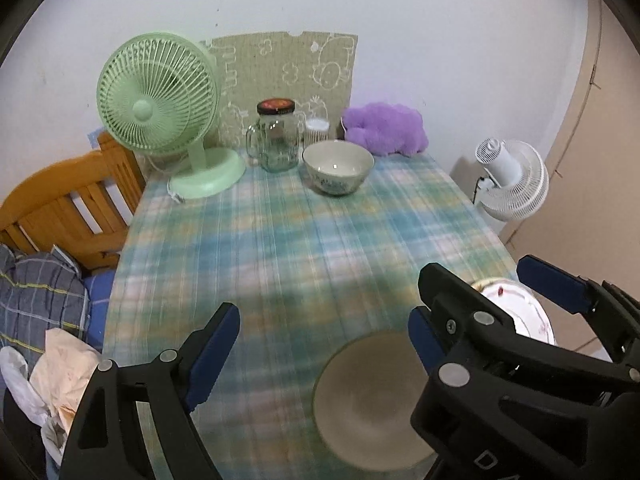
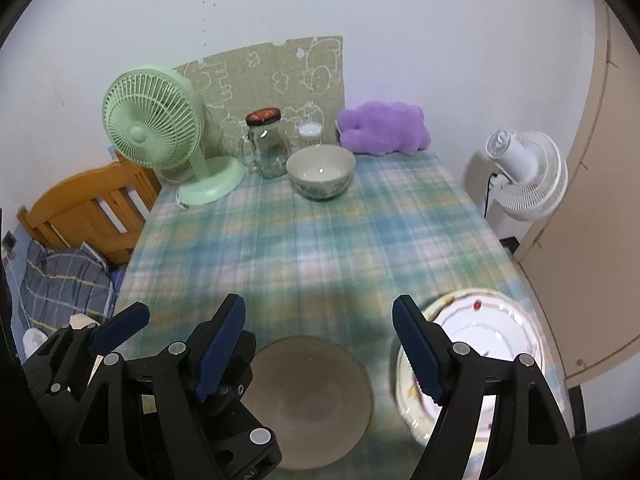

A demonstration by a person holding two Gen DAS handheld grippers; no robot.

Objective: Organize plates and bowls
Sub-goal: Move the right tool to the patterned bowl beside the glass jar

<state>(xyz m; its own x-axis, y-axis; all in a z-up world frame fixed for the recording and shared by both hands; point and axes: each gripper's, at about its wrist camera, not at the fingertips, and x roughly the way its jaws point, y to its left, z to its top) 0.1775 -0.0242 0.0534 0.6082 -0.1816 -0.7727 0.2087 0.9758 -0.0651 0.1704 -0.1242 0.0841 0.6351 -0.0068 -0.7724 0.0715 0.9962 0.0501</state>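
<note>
A tan shallow dish [image 1: 368,404] [image 2: 308,400] lies on the plaid tablecloth [image 1: 280,240] near the front edge. My left gripper [image 1: 320,336] hovers open above the dish, nothing between its blue pads. Close beside it on the right, my right gripper [image 2: 318,320] [image 1: 478,270] also hangs open and holds nothing. A white plate with red flower marks [image 2: 480,344] [image 1: 528,312] rests at the front right, partly hidden by the right gripper's finger. A deep patterned bowl [image 1: 338,166] [image 2: 320,172] stands upright at the far side of the table.
Along the back stand a green desk fan [image 1: 160,112], a lidded glass jar mug [image 1: 276,140], a small white-capped container [image 1: 317,130] and a purple plush [image 1: 384,128]. A white fan [image 2: 524,176] sits off the right edge. A wooden frame [image 1: 72,200] and bedding lie to the left.
</note>
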